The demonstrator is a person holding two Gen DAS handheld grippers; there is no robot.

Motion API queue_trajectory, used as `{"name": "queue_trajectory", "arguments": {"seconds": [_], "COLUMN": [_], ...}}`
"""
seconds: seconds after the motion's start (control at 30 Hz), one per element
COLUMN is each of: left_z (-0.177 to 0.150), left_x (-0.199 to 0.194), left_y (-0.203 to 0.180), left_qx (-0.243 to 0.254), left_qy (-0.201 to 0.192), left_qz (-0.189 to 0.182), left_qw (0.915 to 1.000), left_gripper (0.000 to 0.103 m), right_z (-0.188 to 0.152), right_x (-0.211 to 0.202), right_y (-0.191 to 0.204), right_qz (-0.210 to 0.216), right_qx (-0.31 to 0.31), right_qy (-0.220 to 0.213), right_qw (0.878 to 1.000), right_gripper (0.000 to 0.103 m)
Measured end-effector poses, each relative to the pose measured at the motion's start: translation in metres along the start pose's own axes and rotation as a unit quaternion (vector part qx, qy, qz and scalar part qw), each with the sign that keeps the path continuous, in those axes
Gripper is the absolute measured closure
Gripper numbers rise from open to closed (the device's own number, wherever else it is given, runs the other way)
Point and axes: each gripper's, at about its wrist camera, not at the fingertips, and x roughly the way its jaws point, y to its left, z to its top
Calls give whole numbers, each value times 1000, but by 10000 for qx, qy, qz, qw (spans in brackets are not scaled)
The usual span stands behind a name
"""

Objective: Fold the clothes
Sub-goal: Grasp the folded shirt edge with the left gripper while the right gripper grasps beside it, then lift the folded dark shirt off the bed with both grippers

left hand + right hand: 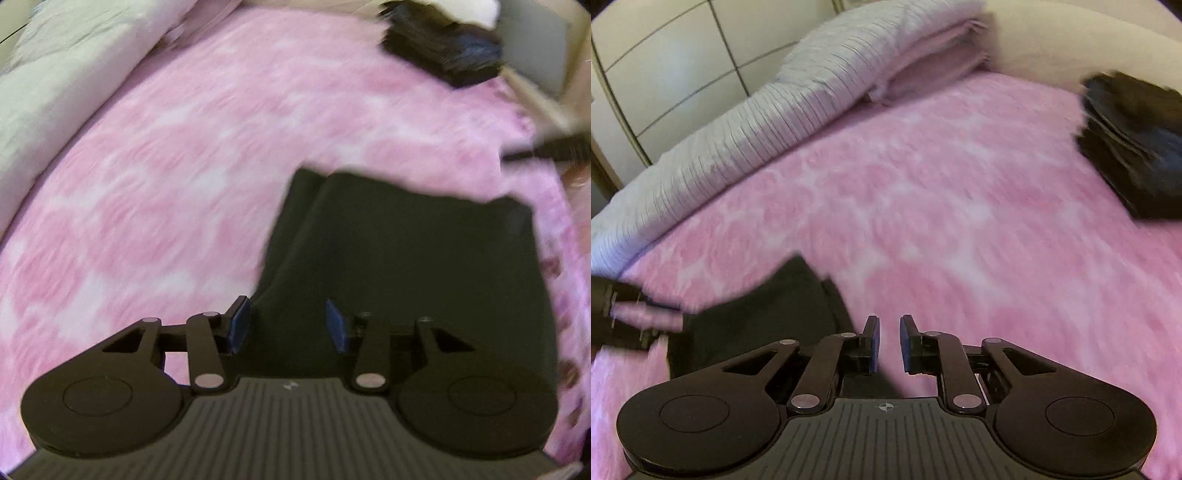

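A black folded garment (406, 266) lies flat on the pink fluffy blanket (166, 177). My left gripper (288, 323) hovers over the garment's near left edge, open, with its blue pads (238, 325) wide apart and nothing between them. In the right wrist view the same garment (757, 317) sits at the lower left, and my right gripper (889, 343) stands just off its right edge, open by a narrow gap and holding nothing. The left gripper (631, 314) shows at the far left edge there. Both views are motion-blurred.
A stack of dark folded clothes (1134, 147) rests on the blanket (960, 206) at the far right, also seen as the stack (443, 48) at the top right. A rolled grey-white duvet (738, 140) borders the bed's far side, with wardrobe doors (665, 55) behind.
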Motion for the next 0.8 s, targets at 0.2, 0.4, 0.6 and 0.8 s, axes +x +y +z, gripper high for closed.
{"name": "queue_trajectory", "arguments": {"seconds": [0.2,0.4,0.6,0.8], "left_z": [46,59,66,73], "left_x": [64,108,110,112], "left_y": [-44,-41,-52,-64], "left_qx": [592,534,511,488], "left_qy": [45,182,181,179], "left_qz": [-580,-728,-733,-738], "left_qw": [9965,9957,9958,9959], "left_gripper": [69,65,75,75], "right_z": [-43,-61,-60,-48], "right_x": [6,22,-2,9], "right_y": [13,-16,-14,10], "right_qz": [90,-158,-360,-76], "right_qx": [36,-50,62,-125], "right_qy": [414,604,709,269], "right_qw": [9991,9980,9968,9995], "right_gripper": [87,89,88,86]}}
